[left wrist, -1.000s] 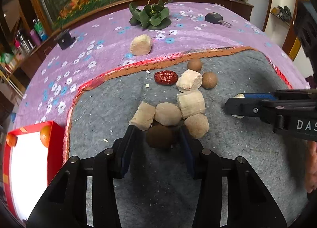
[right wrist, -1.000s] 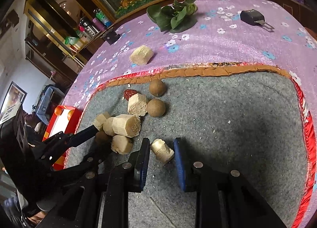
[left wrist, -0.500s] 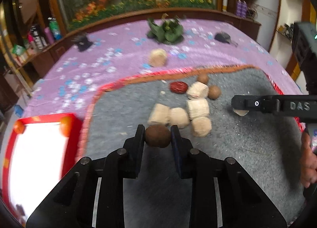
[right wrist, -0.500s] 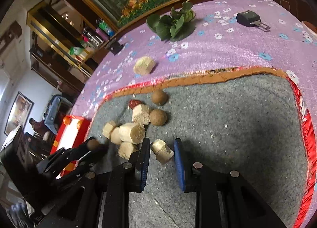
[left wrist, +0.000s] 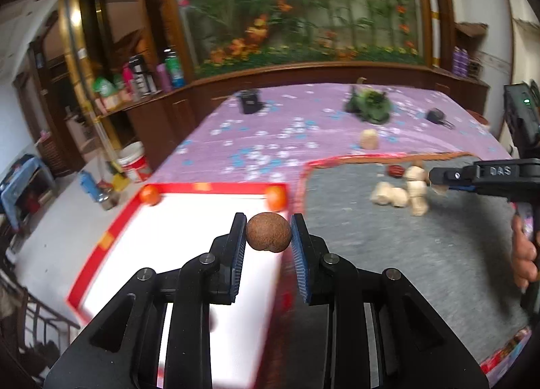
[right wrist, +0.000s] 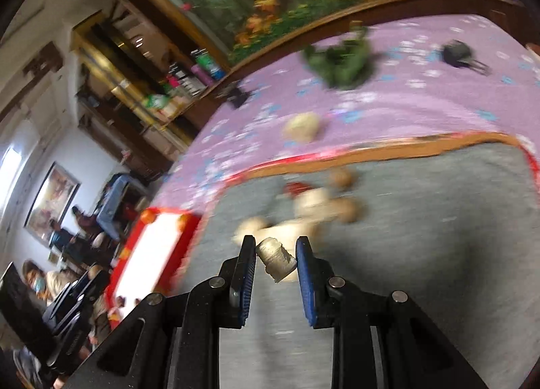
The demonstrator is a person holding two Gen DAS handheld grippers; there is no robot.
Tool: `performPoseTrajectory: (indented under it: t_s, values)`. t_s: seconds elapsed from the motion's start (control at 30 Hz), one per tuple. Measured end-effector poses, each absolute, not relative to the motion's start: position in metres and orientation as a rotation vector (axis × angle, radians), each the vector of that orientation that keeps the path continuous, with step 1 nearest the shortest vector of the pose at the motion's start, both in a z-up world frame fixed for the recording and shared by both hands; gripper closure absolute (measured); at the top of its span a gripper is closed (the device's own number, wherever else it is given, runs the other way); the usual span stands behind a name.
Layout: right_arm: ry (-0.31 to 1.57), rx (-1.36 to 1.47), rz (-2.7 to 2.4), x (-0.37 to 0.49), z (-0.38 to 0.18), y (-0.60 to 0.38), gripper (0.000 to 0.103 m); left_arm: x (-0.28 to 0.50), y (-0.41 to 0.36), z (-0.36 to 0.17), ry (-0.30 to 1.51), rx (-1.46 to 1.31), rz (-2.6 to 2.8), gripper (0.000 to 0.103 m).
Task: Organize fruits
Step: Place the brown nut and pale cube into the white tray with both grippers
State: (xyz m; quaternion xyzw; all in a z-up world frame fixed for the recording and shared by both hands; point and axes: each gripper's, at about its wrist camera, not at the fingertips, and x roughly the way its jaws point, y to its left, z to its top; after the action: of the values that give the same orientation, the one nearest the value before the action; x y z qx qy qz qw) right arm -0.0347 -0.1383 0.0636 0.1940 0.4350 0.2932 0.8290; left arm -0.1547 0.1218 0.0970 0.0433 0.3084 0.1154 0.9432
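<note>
My left gripper (left wrist: pixel 268 232) is shut on a round brown fruit (left wrist: pixel 268 232), held in the air above the right edge of a red-rimmed white tray (left wrist: pixel 216 187). My right gripper (right wrist: pixel 275 255) is shut on a pale cut fruit piece (right wrist: pixel 276 257), lifted over the grey mat (right wrist: pixel 422 254). Several pale chunks (left wrist: pixel 400 193), a red fruit (left wrist: pixel 395 171) and brown round fruits (right wrist: pixel 347 210) lie in a cluster on the mat. From the left wrist view the right gripper (left wrist: pixel 438 183) shows at the right edge with a hand (left wrist: pixel 523 254) below it.
Two orange fruits (left wrist: pixel 150 195) sit in the tray's far corners. A lone pale chunk (left wrist: pixel 368 138), green leaves (left wrist: pixel 369 107), a dark key fob (left wrist: pixel 437 117) and a black box (left wrist: pixel 249 101) lie on the purple flowered cloth. People sit beyond the table's left side (right wrist: pixel 57 254).
My left gripper closed on the brown fruit, lifted it from the cluster and carried it left over the tray's edge. My right gripper rose a little with the pale piece held.
</note>
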Motion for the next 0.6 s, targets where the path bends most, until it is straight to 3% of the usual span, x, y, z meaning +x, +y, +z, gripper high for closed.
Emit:
performPoseTrajectory:
  t_s: [0.27, 0.6]
  values:
    - [0.91, 0.336, 0.834, -0.079, 0.09, -0.017, 0.08, -0.18, 0.171, 0.087, 0.618, 0.04, 0.336, 0.077]
    - [0.973, 0.253, 0.914, -0.101, 0.081, 0.066, 0.08, -0.192, 0.208, 0.075, 0.631, -0.019, 0.376, 0.077]
